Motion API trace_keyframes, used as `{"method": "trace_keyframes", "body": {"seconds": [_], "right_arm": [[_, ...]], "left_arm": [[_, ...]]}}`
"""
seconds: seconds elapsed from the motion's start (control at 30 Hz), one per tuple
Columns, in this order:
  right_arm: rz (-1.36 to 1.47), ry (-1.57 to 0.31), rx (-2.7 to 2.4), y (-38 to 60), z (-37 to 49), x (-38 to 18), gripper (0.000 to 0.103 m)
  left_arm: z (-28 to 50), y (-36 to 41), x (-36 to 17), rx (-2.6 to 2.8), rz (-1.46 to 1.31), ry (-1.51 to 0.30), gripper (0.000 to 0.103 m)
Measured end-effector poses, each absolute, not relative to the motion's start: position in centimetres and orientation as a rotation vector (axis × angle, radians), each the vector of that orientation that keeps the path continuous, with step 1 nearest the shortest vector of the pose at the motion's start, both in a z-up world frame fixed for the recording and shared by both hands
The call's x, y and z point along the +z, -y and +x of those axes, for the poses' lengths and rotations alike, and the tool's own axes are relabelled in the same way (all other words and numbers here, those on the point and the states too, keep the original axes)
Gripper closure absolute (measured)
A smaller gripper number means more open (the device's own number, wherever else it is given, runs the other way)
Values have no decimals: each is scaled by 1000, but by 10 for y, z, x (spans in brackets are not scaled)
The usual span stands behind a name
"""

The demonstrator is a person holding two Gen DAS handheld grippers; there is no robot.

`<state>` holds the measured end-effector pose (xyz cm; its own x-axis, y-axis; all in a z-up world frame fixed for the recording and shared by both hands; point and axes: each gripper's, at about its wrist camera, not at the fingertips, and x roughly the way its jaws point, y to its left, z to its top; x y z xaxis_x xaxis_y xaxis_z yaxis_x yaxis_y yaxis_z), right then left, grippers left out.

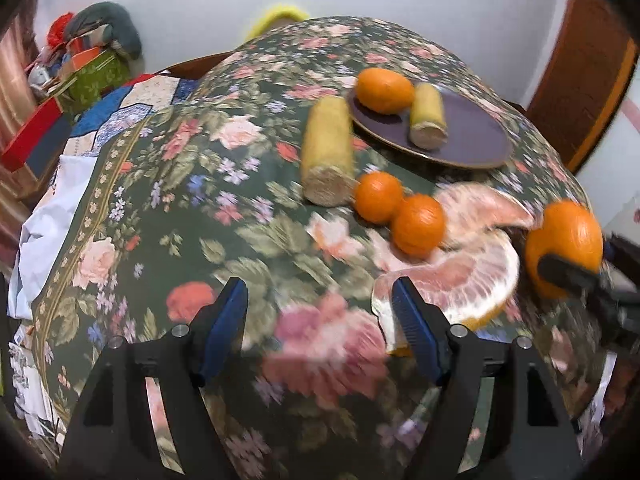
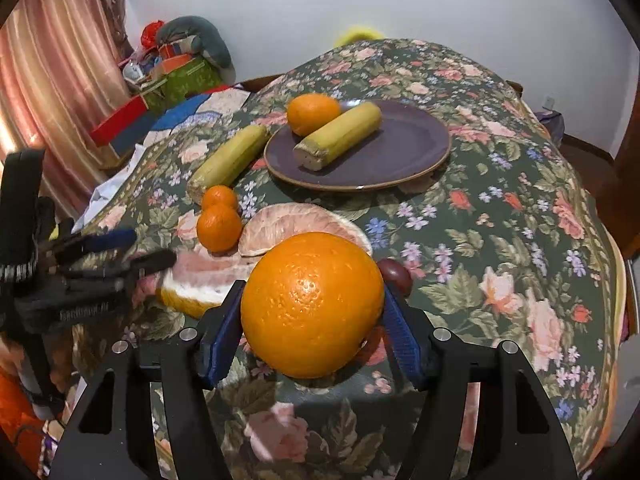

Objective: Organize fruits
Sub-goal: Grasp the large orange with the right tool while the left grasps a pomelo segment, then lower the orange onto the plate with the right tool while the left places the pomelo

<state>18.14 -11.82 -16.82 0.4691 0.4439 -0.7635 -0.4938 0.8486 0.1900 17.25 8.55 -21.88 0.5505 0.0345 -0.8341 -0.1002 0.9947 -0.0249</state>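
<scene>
Two tools work over a floral-clothed surface. The right tool grips a big orange, its pads pressed on either side, near the surface's close edge. The left tool stands wide with nothing between its pads, above bare cloth just left of a pomelo wedge; its right finger overlaps the wedge's end in the left view.

A second pomelo piece lies just behind the first. Two small oranges touch each other beside it. A purple plate sits toward the far side, carrying an orange and a short cane piece whose long axis runs diagonally, cut end toward the camera. A longer cane lies off the plate to its left, on about the same diagonal. A dark round fruit peeks out behind the held orange.

Open cloth spreads wide on the right half and along the left edge.
</scene>
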Motion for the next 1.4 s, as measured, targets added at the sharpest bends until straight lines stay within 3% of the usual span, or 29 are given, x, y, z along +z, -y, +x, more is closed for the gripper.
{"method": "trace_keyframes", "body": {"seconds": [0.53, 1.0, 1.2, 1.4], "right_arm": [[-20, -825, 458, 177, 176, -135, 41], [9, -855, 461, 191, 180, -145, 41], [20, -855, 465, 193, 180, -145, 41], [11, -844, 460, 195, 179, -141, 41]], "left_arm": [[165, -18, -199, -123, -66, -981, 29], [202, 15, -235, -141, -47, -1027, 33], [207, 16, -234, -131, -45, -1013, 49], [197, 11, -226, -134, -63, -999, 51]]}}
